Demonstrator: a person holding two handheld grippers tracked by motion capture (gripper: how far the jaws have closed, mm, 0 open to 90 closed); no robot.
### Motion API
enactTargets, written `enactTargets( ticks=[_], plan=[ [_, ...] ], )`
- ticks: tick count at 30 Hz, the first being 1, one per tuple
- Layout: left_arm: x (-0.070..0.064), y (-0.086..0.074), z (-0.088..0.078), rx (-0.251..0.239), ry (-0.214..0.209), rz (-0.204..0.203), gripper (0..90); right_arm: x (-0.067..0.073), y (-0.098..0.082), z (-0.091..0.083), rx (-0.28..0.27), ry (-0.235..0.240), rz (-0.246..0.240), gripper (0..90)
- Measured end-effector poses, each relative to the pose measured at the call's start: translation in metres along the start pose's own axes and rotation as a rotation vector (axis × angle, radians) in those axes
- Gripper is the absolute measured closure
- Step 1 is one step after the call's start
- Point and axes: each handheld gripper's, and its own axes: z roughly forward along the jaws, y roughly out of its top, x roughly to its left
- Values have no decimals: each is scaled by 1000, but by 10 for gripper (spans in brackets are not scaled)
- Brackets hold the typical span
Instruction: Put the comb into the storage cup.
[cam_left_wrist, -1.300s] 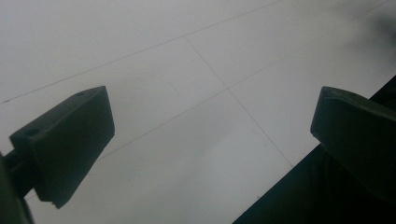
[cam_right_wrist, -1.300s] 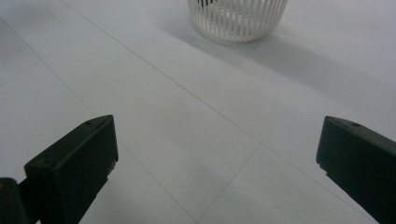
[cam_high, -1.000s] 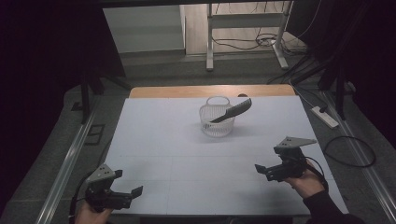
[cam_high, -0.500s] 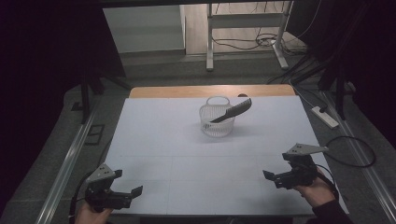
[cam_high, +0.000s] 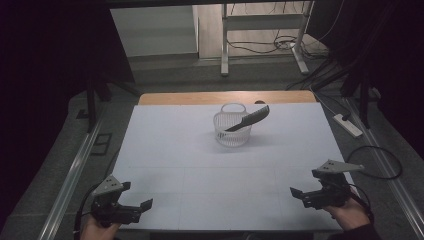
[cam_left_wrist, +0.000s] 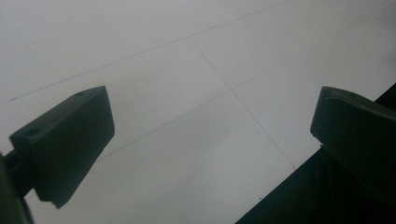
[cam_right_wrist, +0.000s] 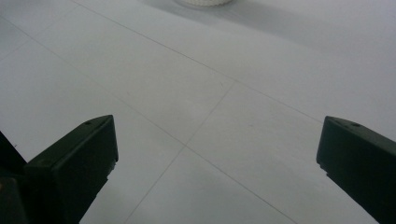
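A white slotted basket (cam_high: 232, 131) stands at the far middle of the white table (cam_high: 200, 165). A black comb (cam_high: 248, 118) lies slanted across its rim, one end poking out to the right. My left gripper (cam_high: 141, 207) rests at the near left corner, held by a hand, far from the basket. In the left gripper view its jaws stand wide apart over bare table, so the left gripper (cam_left_wrist: 210, 135) is open. My right gripper (cam_high: 296, 194) sits at the near right, open (cam_right_wrist: 217, 154), with nothing between its jaws. The basket's base (cam_right_wrist: 205, 2) peeks in at the top of the right gripper view.
The table's near edge (cam_left_wrist: 299, 182) runs just under the left gripper. A wooden strip (cam_high: 225, 97) borders the far side. A power strip (cam_high: 348, 125) and cables lie on the floor to the right, with a metal frame (cam_high: 260, 35) beyond the table.
My right gripper has drifted toward the near right corner of the table. The left gripper, basket and comb have stayed put.
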Motion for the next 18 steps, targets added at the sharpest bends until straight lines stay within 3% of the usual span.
enactTargets(
  ticks=[18],
  plan=[
    [0, 0, 0, -1, 5, -2, 0, -3, -13, -16, -4, -43, 43, 0]
  ],
)
